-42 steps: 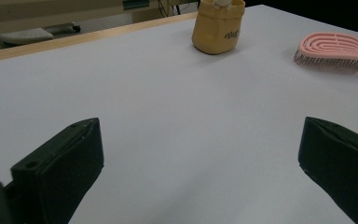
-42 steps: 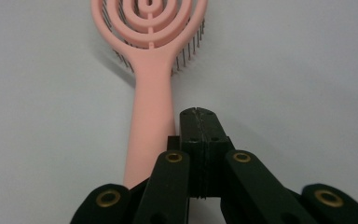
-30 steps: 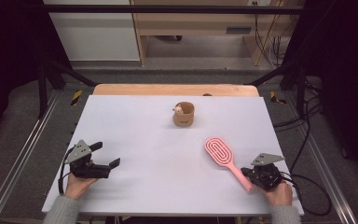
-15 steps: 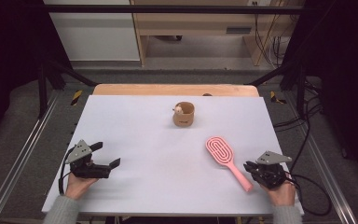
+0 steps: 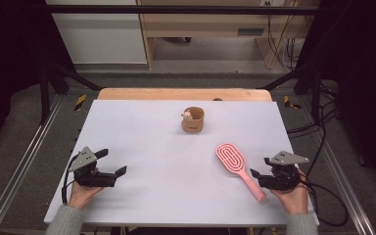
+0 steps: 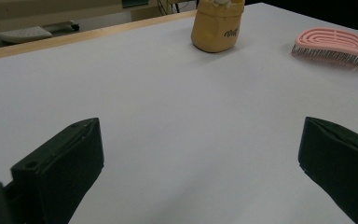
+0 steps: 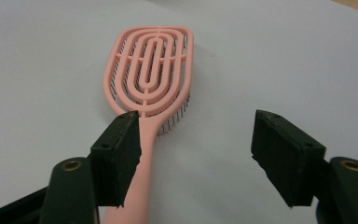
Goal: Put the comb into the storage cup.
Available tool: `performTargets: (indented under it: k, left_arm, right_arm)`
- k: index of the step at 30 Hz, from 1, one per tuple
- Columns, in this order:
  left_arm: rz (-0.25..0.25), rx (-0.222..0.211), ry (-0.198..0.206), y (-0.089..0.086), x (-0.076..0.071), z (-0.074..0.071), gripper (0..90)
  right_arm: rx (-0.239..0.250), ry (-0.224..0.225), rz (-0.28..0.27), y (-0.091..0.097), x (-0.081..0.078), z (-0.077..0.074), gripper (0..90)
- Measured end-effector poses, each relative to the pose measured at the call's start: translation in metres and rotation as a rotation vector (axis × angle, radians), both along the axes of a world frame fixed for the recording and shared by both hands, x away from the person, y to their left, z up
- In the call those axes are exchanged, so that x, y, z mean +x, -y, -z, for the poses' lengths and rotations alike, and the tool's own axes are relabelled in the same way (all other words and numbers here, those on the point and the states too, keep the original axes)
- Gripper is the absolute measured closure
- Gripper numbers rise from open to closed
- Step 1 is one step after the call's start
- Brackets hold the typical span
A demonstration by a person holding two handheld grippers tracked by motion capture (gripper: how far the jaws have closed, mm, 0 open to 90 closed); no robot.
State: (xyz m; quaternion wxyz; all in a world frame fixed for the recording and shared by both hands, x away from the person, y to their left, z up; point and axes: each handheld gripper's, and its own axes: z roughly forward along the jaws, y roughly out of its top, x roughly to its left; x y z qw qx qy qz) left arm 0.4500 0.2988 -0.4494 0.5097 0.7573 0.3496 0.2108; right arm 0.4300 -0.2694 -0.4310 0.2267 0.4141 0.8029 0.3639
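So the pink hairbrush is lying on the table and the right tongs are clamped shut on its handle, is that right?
Not quite. The pink hairbrush does lie on the table, but the right tongs have just been opening: the right gripper view shows the handle beside one pad, with the other pad well clear of it.

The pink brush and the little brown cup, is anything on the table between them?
Nothing: in the high view bare white table separates the pink brush and brown cup.

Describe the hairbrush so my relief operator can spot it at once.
On the white table, look at the near right part, just ahead of the right gripper, whose jaws have just been opening. The pink hairbrush lies there bristles down, handle between those jaws. Its looped, slotted pink head differs from the tan cup farther back.
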Motion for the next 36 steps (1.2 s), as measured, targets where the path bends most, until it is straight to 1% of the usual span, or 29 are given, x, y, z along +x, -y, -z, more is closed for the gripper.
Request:
performTargets:
  k: [1,2,3,4,5,6,7,8,9,10,11,12,13,14,17,19,23,25,26,28,29,30,31,36]
  left_arm:
    - [0.0,-0.001,0.0,0.0,0.0,0.0,0.0]
    - [0.0,0.0,0.0,0.0,0.0,0.0,0.0]
    - [0.0,0.0,0.0,0.0,0.0,0.0,0.0]
    - [0.0,0.001,-0.001,0.0,0.0,0.0,0.0]
    - [0.0,0.001,-0.001,0.0,0.0,0.0,0.0]
    - [0.0,0.0,-0.001,0.0,0.0,0.0,0.0]
    - [0.0,0.0,-0.001,0.0,0.0,0.0,0.0]
    - [0.001,-0.001,-0.001,0.0,0.0,0.0,0.0]
    - [0.0,-0.001,-0.001,0.0,0.0,0.0,0.0]
    - [0.001,-0.003,0.0,0.0,0.0,0.0,0.0]
    - [0.001,-0.003,0.0,0.0,0.0,0.0,0.0]
    - [0.0,-0.003,0.0,0.0,0.0,0.0,0.0]
    - [0.0,-0.003,0.0,0.0,0.0,0.0,0.0]
    - [0.001,-0.001,-0.001,0.0,0.0,0.0,0.0]
    - [0.0,-0.004,0.0,0.0,0.0,0.0,0.0]
    - [0.0,-0.003,-0.001,0.0,0.0,0.0,0.0]
    - [0.001,-0.001,0.0,0.0,0.0,0.0,0.0]
    - [0.001,-0.002,0.0,0.0,0.0,0.0,0.0]
    - [0.002,-0.001,-0.001,0.0,0.0,0.0,0.0]
    - [0.0,0.0,-0.001,0.0,0.0,0.0,0.0]
    - [0.001,0.0,-0.001,0.0,0.0,0.0,0.0]
    - [0.001,0.0,-0.001,0.0,0.0,0.0,0.0]
    - [0.002,0.001,0.0,0.0,0.0,0.0,0.0]
    - [0.001,0.001,-0.002,0.0,0.0,0.001,0.0]
  right_arm:
    - [0.0,-0.005,0.002,-0.001,0.0,-0.001,28.1]
    - [-0.011,0.0,0.001,-0.004,0.002,-0.003,23.6]
    - [-0.011,0.0,0.001,-0.004,0.002,-0.003,23.6]
    - [-0.017,0.0,-0.001,-0.006,0.003,-0.004,19.2]
    - [-0.017,0.0,-0.001,-0.006,0.003,-0.004,19.2]
    - [-0.02,0.004,0.006,-0.008,0.005,-0.005,13.5]
    - [-0.022,0.001,0.009,-0.009,0.005,-0.005,10.9]
    - [-0.022,0.001,0.009,-0.009,0.005,-0.005,10.9]
    - [-0.03,-0.001,0.011,-0.01,0.006,-0.005,7.7]
    - [-0.044,-0.012,0.011,-0.013,0.008,-0.005,4.2]
    - [-0.044,-0.012,0.011,-0.013,0.008,-0.005,4.2]
    - [-0.038,-0.03,0.008,-0.016,0.01,-0.005,2.2]
    - [-0.038,-0.03,0.008,-0.016,0.01,-0.005,2.2]
    - [-0.035,-0.045,0.002,-0.018,0.011,-0.005,0.4]
    - [-0.043,-0.05,-0.003,-0.02,0.012,-0.006,0.3]
    - [-0.054,-0.051,-0.02,-0.023,0.013,-0.007,0.3]
    - [-0.048,-0.053,-0.027,-0.028,0.014,-0.006,0.4]
    - [-0.047,-0.061,-0.025,-0.029,0.015,-0.005,0.4]
    - [-0.039,-0.072,-0.026,-0.031,0.016,-0.004,0.6]
    - [-0.036,-0.075,-0.026,-0.032,0.017,-0.003,0.4]
    - [-0.04,-0.088,-0.025,-0.033,0.017,-0.001,0.5]
    - [-0.04,-0.088,-0.025,-0.033,0.017,-0.001,0.5]
    - [-0.045,-0.103,-0.023,-0.036,0.019,0.001,0.4]
    - [-0.051,-0.116,-0.018,-0.038,0.021,0.004,0.5]
